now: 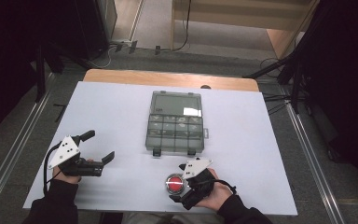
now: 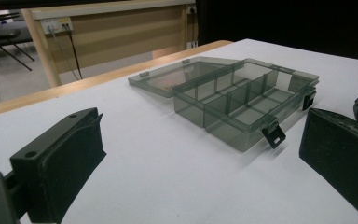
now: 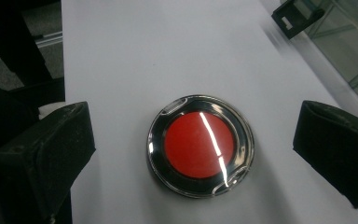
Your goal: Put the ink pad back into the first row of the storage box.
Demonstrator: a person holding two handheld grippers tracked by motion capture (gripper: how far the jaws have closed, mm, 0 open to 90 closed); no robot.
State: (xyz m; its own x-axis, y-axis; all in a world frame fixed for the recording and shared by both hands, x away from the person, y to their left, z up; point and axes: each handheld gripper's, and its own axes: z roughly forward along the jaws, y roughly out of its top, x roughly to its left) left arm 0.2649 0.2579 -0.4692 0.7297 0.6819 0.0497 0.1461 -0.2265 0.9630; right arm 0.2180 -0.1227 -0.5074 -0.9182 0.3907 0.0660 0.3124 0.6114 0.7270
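Right gripper [image 3: 193, 140] poised over the red button [image 3: 199, 144] at the counter's near edge.

Its jaws are spread wide, one on each side of the button's chrome ring, not touching it. The left gripper [image 1: 98, 147] rests well apart, jaws also spread and empty, facing the smoky compartment box [image 1: 175, 127] lying open mid-counter [image 1: 112, 107]. No readable writing shows on the button or box.

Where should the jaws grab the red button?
Probably by the round rim of the button, coming from above with one jaw on each side. It lies flat and low on the table, and the right gripper is already open, straddling it.
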